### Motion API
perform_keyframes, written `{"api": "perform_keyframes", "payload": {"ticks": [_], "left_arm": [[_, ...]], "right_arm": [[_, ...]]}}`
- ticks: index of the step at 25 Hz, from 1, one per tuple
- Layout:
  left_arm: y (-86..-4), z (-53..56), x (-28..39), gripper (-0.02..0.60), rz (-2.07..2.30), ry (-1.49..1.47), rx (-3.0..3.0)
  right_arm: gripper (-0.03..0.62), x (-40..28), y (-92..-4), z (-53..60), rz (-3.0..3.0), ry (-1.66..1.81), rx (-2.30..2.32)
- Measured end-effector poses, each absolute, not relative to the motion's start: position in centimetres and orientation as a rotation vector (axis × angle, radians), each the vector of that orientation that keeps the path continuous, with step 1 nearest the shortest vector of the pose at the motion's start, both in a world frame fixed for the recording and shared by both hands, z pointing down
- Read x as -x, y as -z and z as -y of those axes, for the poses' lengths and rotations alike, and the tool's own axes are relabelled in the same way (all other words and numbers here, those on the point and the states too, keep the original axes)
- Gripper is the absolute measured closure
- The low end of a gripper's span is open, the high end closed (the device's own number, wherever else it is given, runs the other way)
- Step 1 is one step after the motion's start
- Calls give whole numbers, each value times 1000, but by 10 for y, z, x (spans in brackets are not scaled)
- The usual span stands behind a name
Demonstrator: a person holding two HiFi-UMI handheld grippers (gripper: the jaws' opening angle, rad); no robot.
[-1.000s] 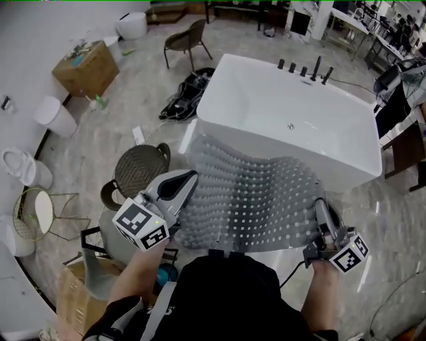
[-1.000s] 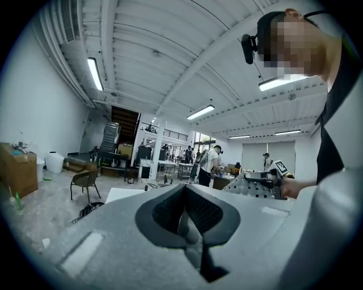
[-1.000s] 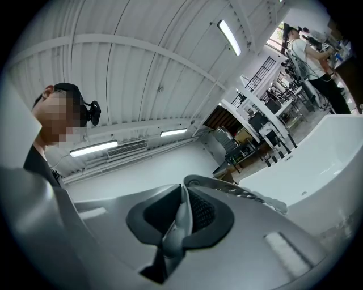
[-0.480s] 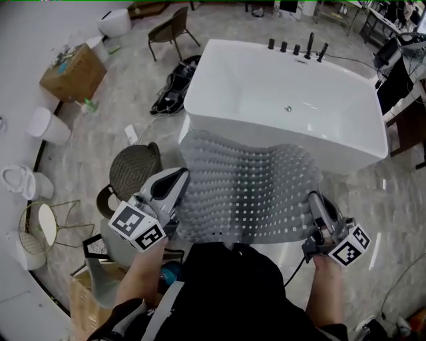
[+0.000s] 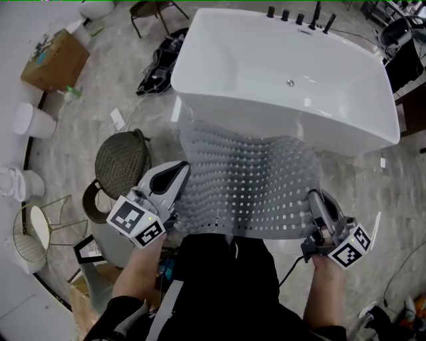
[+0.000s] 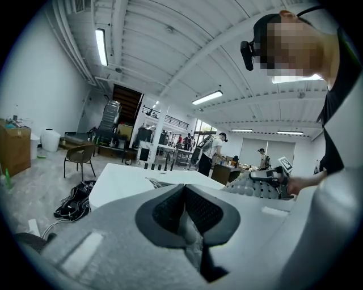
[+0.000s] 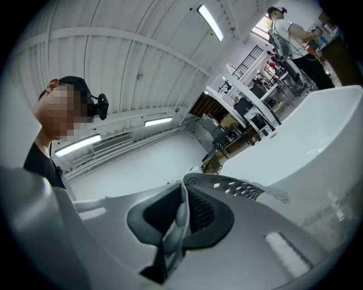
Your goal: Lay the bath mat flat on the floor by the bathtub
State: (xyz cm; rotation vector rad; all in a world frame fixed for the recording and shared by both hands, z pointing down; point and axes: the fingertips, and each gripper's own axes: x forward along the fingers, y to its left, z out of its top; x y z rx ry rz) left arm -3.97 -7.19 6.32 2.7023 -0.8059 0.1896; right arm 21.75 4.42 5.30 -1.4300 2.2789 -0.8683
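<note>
A grey perforated bath mat (image 5: 249,180) hangs spread between my two grippers, in front of the white bathtub (image 5: 286,66); its far edge reaches the tub's near wall. In the head view my left gripper (image 5: 181,172) is shut on the mat's near left corner, and my right gripper (image 5: 313,198) is shut on its near right corner. The left gripper view shows the mat's edge (image 6: 191,232) pinched between the dark pads. The right gripper view shows the mat's edge (image 7: 177,218) clamped the same way, with the studded mat (image 7: 244,188) stretching beyond.
A round wicker chair (image 5: 120,160) stands close to the left of the mat. A black bag (image 5: 160,63) with cables lies on the floor beside the tub's left end. A cardboard box (image 5: 53,58) and white bins (image 5: 33,120) stand along the left wall. Black taps (image 5: 297,17) line the tub's far rim.
Both grippers have sunk lower with the mat still held. The mat's far edge now hangs lower against the tub's near wall, and the tub fills more of the head view.
</note>
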Motion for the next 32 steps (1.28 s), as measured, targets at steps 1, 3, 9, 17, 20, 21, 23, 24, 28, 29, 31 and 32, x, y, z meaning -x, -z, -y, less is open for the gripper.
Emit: {"api": "perform_keyframes", "payload": {"ticks": [1, 3, 9, 17, 20, 21, 23, 24, 28, 29, 31, 32], "left_arm": [[-75, 77, 41, 574, 810, -197, -2704], [-100, 86, 43, 574, 828, -207, -2710], [-193, 102, 45, 574, 860, -220, -2687], [-307, 121, 38, 574, 877, -226, -2647], [-348, 134, 36, 574, 889, -222, -2637], [-362, 139, 37, 574, 893, -218, -2634], [-389, 150, 38, 574, 905, -198, -2624], [-403, 154, 39, 574, 910, -190, -2622], [-459, 169, 39, 574, 923, -200, -2631], [-472, 173, 39, 574, 926, -203, -2632], [-497, 179, 37, 574, 930, -205, -2628], [-509, 182, 37, 574, 931, -209, -2624]], "right_arm": [[576, -216, -67, -40, -2277, 878, 1429], [576, -214, -97, -33, -2277, 896, 1431], [576, -217, -195, -15, -2261, 947, 1442], [576, -216, -308, 16, -2312, 995, 1443], [577, -218, -347, 27, -2328, 994, 1434], [576, -220, -361, 30, -2331, 994, 1433], [576, -224, -390, 36, -2331, 992, 1437], [576, -227, -404, 38, -2331, 991, 1442], [576, -242, -461, 49, -2331, 968, 1474], [576, -245, -474, 52, -2332, 962, 1479], [576, -250, -499, 58, -2333, 959, 1484], [576, -251, -511, 59, -2331, 963, 1484]]}}
